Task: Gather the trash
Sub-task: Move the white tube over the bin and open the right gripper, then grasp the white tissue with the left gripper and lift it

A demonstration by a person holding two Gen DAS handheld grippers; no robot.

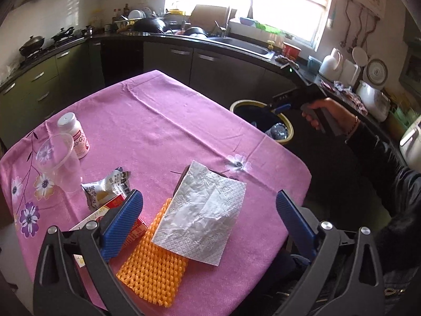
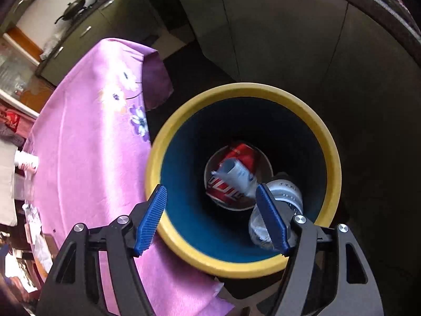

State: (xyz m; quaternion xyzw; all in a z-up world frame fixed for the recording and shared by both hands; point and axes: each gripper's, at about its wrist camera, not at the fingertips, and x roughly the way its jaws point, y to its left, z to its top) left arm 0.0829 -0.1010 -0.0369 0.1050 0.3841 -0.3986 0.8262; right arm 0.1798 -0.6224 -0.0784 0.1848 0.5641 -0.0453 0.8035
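Note:
My left gripper [image 1: 208, 197] hangs open over the pink table [image 1: 158, 121], its blue fingers either side of a white tissue [image 1: 205, 210] that lies on an orange foam net [image 1: 152, 266]. A torn snack wrapper [image 1: 108, 187] and a red carton [image 1: 118, 202] lie by its left finger. The yellow-rimmed bin [image 2: 334, 158] stands beside the table. My right gripper [image 2: 210, 192] is open above it, nothing between the pads. A crushed clear bottle [image 2: 286, 197] shows just behind the right finger, inside the bin. Red packaging [image 2: 236, 155] lies at the bottom.
A clear plastic cup [image 1: 59, 163] and a white pill bottle [image 1: 75, 134] stand at the table's left. In the left wrist view a hand [image 1: 329, 110] holds the right gripper [image 1: 282, 106] over the bin [image 1: 288, 126]. Dark kitchen cabinets and a sink counter [image 1: 236, 44] curve behind.

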